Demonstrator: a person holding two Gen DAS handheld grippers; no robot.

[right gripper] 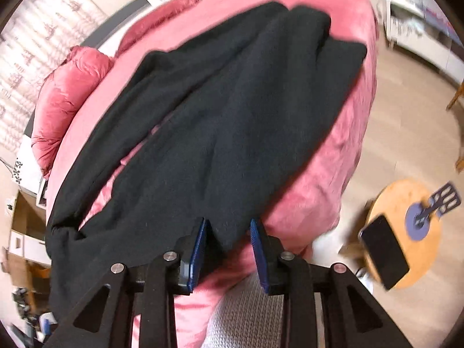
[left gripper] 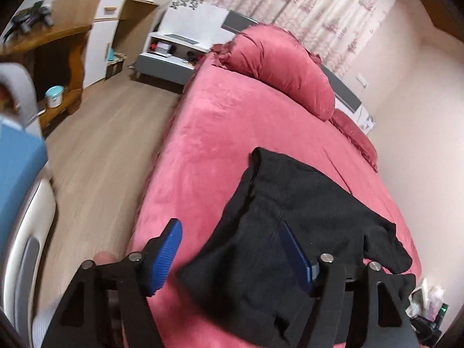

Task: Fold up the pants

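Black pants (left gripper: 293, 226) lie on the pink bed (left gripper: 220, 133), their waist end towards the pillows in the left wrist view. My left gripper (left gripper: 232, 249) is open above the near corner of the pants, one blue pad over the cloth, the other over the bedcover. In the right wrist view the pants (right gripper: 226, 110) stretch away along the bed (right gripper: 304, 191). My right gripper (right gripper: 227, 229) is open, its blue pads either side of the near edge of the cloth, which reaches between them.
Pink pillows (left gripper: 284, 66) lie at the head of the bed. Wooden floor (left gripper: 104, 156) runs beside it. A round wooden stool (right gripper: 406, 232) with a phone (right gripper: 384, 250) stands near the bed corner. A white shelf unit (left gripper: 179, 46) stands by the wall.
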